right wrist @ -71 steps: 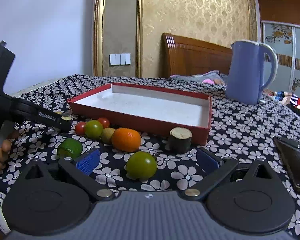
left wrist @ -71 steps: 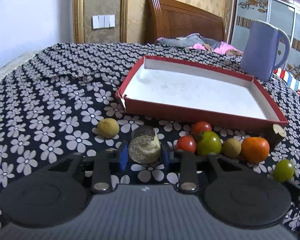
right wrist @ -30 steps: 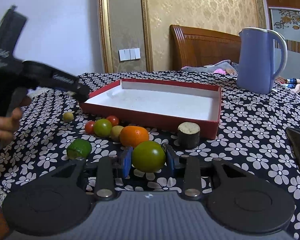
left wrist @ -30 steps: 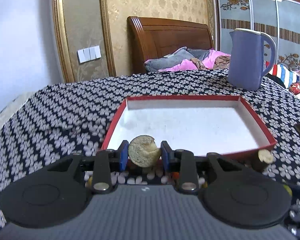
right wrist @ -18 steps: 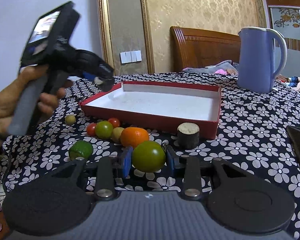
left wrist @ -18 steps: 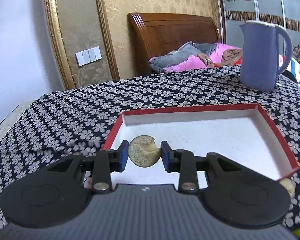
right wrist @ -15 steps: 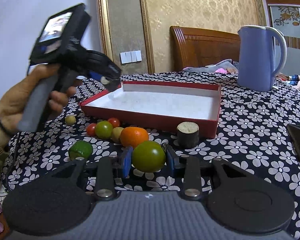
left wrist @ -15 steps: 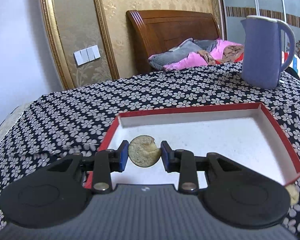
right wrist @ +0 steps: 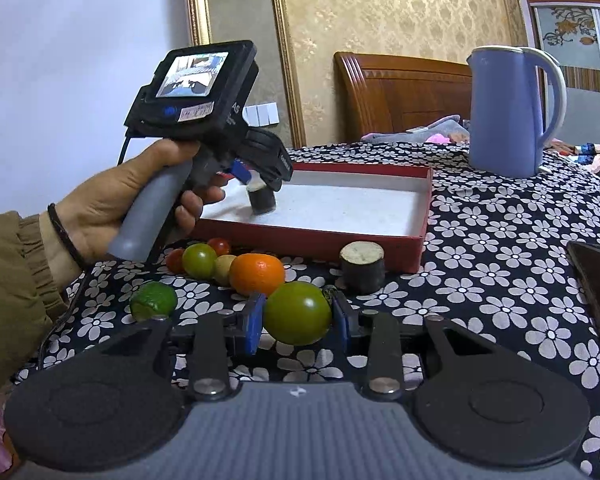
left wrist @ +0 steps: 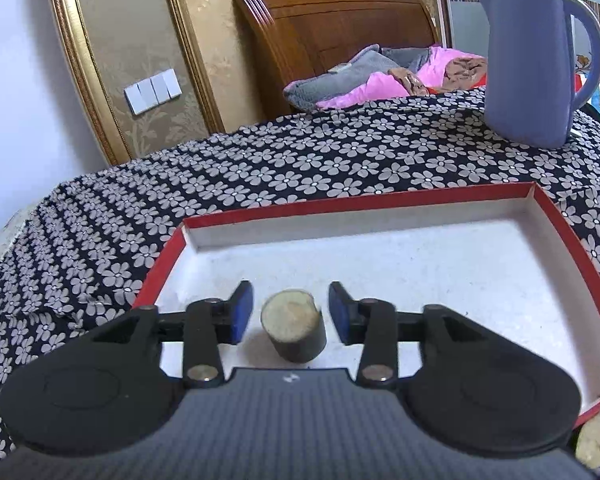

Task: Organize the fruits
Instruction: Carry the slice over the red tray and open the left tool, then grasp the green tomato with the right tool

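Note:
My left gripper (left wrist: 291, 313) is open over the near left part of the red tray (left wrist: 556, 216). A dark cylinder piece with a pale top (left wrist: 294, 330) stands upright on the tray floor between its blue pads, touching neither. From the right wrist view the left gripper (right wrist: 262, 172) hovers just above that piece (right wrist: 261, 199). My right gripper (right wrist: 296, 320) is shut on a green tomato (right wrist: 298, 318), held low over the cloth. In front of the tray (right wrist: 420, 216) lie an orange (right wrist: 257, 274), a lime (right wrist: 154, 300), small tomatoes (right wrist: 199, 259) and a second dark cylinder piece (right wrist: 362, 266).
A blue kettle (right wrist: 512, 110) stands behind the tray on the flowered cloth. A dark phone (right wrist: 598, 288) lies at the right edge. A bed headboard and bedding are beyond. A person's hand (right wrist: 112, 208) holds the left gripper.
My left gripper carried the cylinder piece over the tray, then opened; the piece now stands on the tray floor. My right gripper stays shut on the green tomato.

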Tool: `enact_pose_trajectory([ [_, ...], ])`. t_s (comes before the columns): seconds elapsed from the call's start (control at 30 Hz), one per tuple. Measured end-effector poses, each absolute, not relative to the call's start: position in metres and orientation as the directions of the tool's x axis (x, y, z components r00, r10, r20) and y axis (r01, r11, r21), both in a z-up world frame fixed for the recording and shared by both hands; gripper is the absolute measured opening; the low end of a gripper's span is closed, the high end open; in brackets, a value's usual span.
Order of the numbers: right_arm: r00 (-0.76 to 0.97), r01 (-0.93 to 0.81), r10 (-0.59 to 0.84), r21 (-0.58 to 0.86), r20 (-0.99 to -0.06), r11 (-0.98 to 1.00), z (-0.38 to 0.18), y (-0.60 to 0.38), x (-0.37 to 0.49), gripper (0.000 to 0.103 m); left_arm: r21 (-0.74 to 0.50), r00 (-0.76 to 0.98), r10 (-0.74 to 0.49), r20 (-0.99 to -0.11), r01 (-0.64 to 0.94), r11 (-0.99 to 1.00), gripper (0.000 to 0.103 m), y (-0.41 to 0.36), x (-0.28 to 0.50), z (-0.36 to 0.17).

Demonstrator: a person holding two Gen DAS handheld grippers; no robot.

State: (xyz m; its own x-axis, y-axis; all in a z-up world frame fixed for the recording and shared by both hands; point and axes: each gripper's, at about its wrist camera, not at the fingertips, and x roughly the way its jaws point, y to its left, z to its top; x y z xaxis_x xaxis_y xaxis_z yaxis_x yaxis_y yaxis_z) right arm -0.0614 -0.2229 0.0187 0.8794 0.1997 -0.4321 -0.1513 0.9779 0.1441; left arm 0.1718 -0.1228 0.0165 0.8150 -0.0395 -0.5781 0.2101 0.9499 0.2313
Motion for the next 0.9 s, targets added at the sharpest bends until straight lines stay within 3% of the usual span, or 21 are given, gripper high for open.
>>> enact_pose_trajectory([
  [0.17, 0.878, -0.156, 0.204, 0.144, -0.433, 0.977, 0.019, -0.220, -0.061, 0.035, 0.247, 0.840, -0.029, -0.541, 0.192, 0.950, 0.057, -0.112, 0.156, 0.025],
  [0.3, 0.875, -0.170, 0.213, 0.138, -0.435, 0.976, 0.021, -0.213, -0.061, 0.035, 0.253, 0.853, -0.006, -0.522, 0.162, 0.954, 0.075, -0.096, 0.139, 0.028],
  [0.43, 0.873, -0.181, 0.218, 0.125, -0.437, 0.976, 0.023, -0.206, -0.060, 0.035, 0.240, 0.859, 0.012, -0.512, 0.130, 0.962, 0.081, -0.076, 0.121, 0.029],
  [0.5, 0.873, -0.184, 0.216, 0.116, -0.436, 0.976, 0.025, -0.203, -0.059, 0.035, 0.214, 0.856, 0.012, -0.516, 0.116, 0.970, 0.092, -0.063, 0.112, 0.029],
  [0.9, 0.898, -0.168, 0.157, 0.011, -0.411, 0.986, 0.059, -0.208, -0.013, 0.035, 0.104, 0.857, 0.029, -0.515, 0.029, 0.994, 0.102, 0.009, 0.062, 0.019],
])
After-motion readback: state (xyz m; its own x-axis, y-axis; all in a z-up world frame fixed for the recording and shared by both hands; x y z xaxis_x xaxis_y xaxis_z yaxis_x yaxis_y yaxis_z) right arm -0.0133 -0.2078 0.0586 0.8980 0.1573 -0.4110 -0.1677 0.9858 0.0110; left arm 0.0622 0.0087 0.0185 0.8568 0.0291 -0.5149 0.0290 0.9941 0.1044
